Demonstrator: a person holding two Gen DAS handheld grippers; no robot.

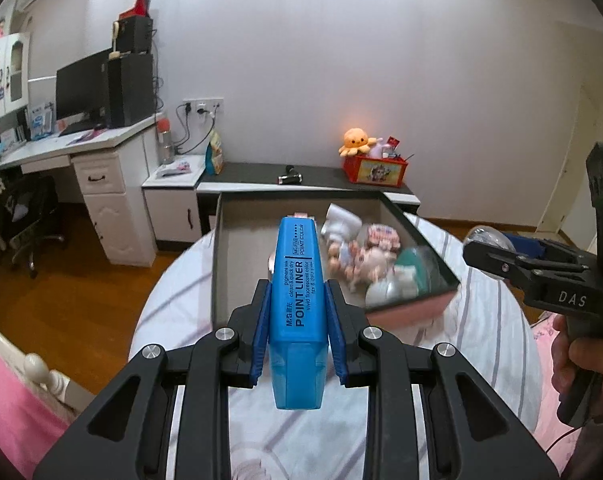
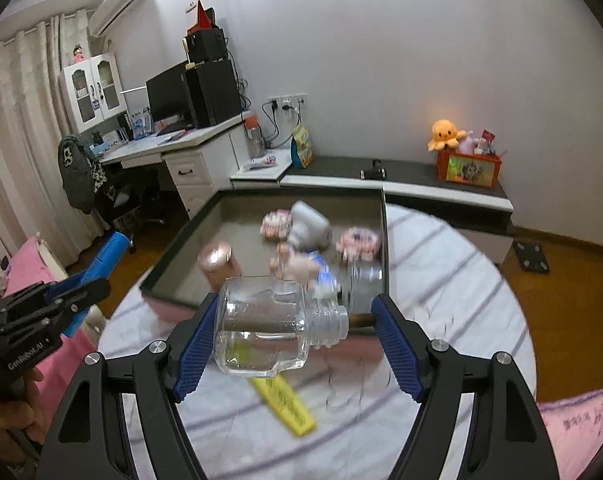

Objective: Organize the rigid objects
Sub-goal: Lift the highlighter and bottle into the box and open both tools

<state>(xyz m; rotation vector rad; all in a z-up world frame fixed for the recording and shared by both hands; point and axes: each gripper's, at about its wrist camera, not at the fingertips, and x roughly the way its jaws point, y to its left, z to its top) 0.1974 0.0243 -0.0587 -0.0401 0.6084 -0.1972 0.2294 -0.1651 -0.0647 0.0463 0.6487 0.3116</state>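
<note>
Both my grippers loaded, short of the box rim.
My left gripper (image 1: 297,320) clamps the blue highlighter (image 1: 297,300); my right gripper (image 2: 297,336) pinches the glass bottle (image 2: 273,328) lengthwise, box (image 2: 383,240) left half bare.

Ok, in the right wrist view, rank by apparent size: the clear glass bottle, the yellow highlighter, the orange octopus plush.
1. Clear glass bottle, though it sits nearest the camera.
2. Yellow highlighter.
3. Orange octopus plush, far off, so its true size is unsure.
</note>
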